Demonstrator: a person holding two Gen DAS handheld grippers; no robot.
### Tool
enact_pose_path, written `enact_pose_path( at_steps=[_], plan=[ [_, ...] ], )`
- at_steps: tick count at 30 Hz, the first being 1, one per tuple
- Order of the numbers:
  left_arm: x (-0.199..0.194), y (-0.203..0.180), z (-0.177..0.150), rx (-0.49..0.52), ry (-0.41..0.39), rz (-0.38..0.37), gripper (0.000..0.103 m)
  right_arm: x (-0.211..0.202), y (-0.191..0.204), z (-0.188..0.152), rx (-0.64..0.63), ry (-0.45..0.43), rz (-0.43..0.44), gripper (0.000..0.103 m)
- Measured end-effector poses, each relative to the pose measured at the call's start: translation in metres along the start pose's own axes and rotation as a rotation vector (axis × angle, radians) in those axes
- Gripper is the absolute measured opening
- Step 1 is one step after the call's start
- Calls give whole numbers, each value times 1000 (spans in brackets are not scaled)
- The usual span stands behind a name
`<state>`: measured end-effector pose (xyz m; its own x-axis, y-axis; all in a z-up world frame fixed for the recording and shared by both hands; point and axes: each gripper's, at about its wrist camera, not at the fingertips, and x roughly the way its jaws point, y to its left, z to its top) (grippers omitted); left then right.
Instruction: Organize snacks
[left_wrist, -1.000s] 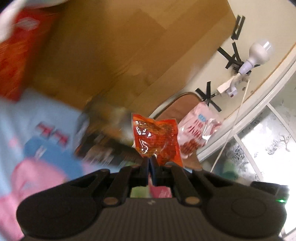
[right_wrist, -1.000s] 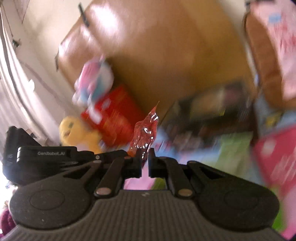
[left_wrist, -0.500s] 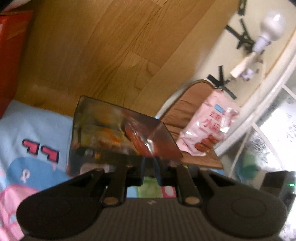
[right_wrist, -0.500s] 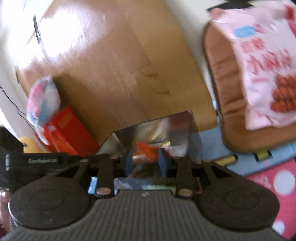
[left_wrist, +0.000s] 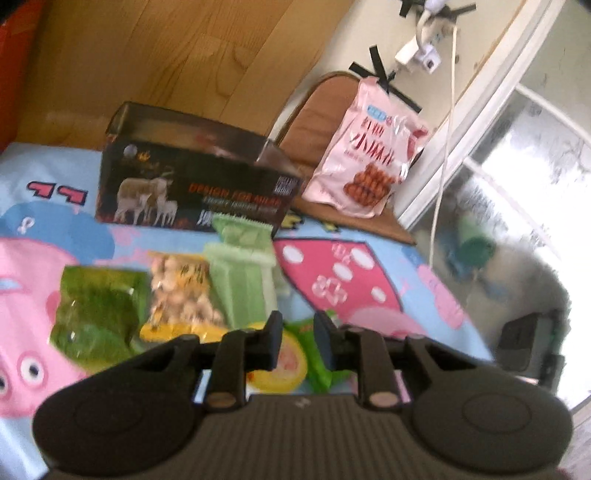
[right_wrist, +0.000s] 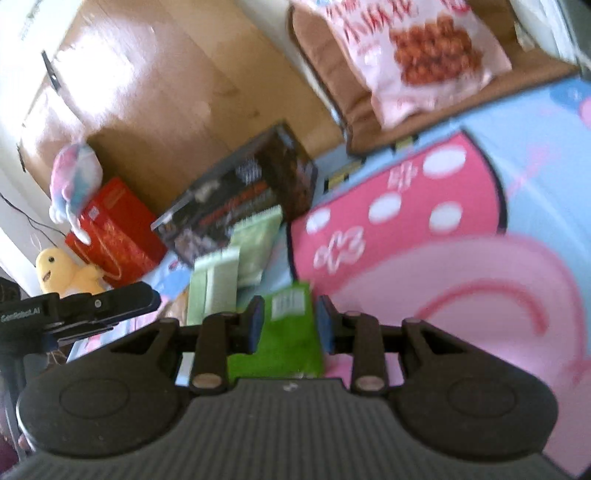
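An open black box (left_wrist: 192, 184) printed with sheep stands on the cartoon mat (left_wrist: 332, 273), and loose snack packets lie in front of it. My left gripper (left_wrist: 298, 341) hangs low over a green packet with a yellow citrus picture (left_wrist: 284, 363). Its jaws are opening and grip nothing. A dark green packet (left_wrist: 92, 314), a nut packet (left_wrist: 181, 291) and pale green packets (left_wrist: 240, 273) lie just beyond. My right gripper (right_wrist: 290, 328) is open above a bright green packet (right_wrist: 291, 339), its pads clear of it. The black box (right_wrist: 240, 206) lies beyond it.
A big pink snack bag (left_wrist: 365, 162) leans on a brown cushion (left_wrist: 314, 122) at the mat's far right. A red box (right_wrist: 114, 229), a yellow plush (right_wrist: 62, 273) and a pink-blue plush (right_wrist: 74, 181) stand left of the black box. A white cable (left_wrist: 443, 147) hangs by the window.
Both grippers were shut on red snack packets, came over the black box, and now stand open and empty, lower and nearer the packets on the mat.
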<state>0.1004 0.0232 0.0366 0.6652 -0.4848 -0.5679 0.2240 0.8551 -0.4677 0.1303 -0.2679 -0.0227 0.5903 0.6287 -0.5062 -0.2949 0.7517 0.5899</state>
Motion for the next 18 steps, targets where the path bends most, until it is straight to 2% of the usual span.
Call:
enact_pose_path(
  at_steps=[4,7,11,14,16,18],
  plan=[
    [-16,3,-11,-25,-22,34,17,1,20,-11,-55,-37,-43,39],
    [-29,10,-16,-61,-31,49,17,7,31,-19,-56,9,14,39],
    [-49,18,-29,-96,-41,49,17,8,52,-36,-81,37,43,40],
    [-72,28,-42,-122,-84,75,21,10,69,-50,-95,63,92,41],
    [-91,40,-51,-177,-135,69,25,12,83,-59,-136,97,129,47],
    [-104,52,-59,-228,-181,85,28,13,94,-66,-189,131,172,47]
  ],
)
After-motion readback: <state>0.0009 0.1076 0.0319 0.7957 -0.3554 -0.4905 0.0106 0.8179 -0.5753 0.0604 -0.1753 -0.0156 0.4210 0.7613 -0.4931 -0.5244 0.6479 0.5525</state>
